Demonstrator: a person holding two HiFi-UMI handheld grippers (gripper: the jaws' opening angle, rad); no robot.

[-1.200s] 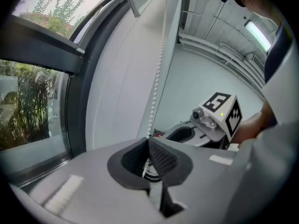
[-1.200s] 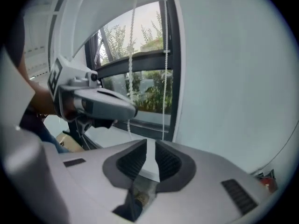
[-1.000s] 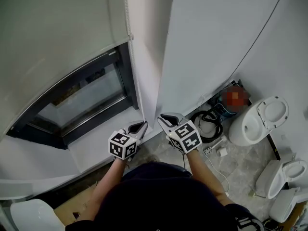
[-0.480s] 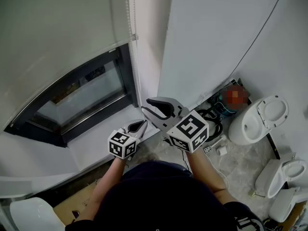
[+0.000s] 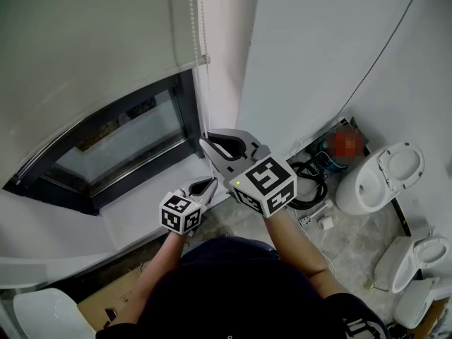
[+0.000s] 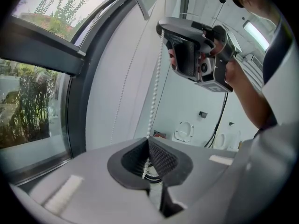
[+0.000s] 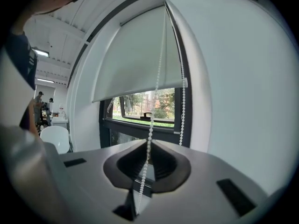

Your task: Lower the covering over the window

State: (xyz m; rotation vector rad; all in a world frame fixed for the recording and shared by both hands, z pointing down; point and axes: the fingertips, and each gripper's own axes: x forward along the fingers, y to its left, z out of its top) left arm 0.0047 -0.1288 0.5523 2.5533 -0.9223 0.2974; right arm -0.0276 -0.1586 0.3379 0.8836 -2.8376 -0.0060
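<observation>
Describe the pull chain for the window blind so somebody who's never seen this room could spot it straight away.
Find the dark-framed window with the white roller blind partly down. Along the window's right edge, next to the white wall, hangs the bead chain. It is a thin string of small white beads, unlike the black cable farther right, and the left gripper pinches it.

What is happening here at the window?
A person works the bead chain of a roller blind with two tongs. The left tongs are shut on the chain low down. The right tongs, higher up, have just been opening, with the chain loose between them. The blind covers the top of the window.
</observation>
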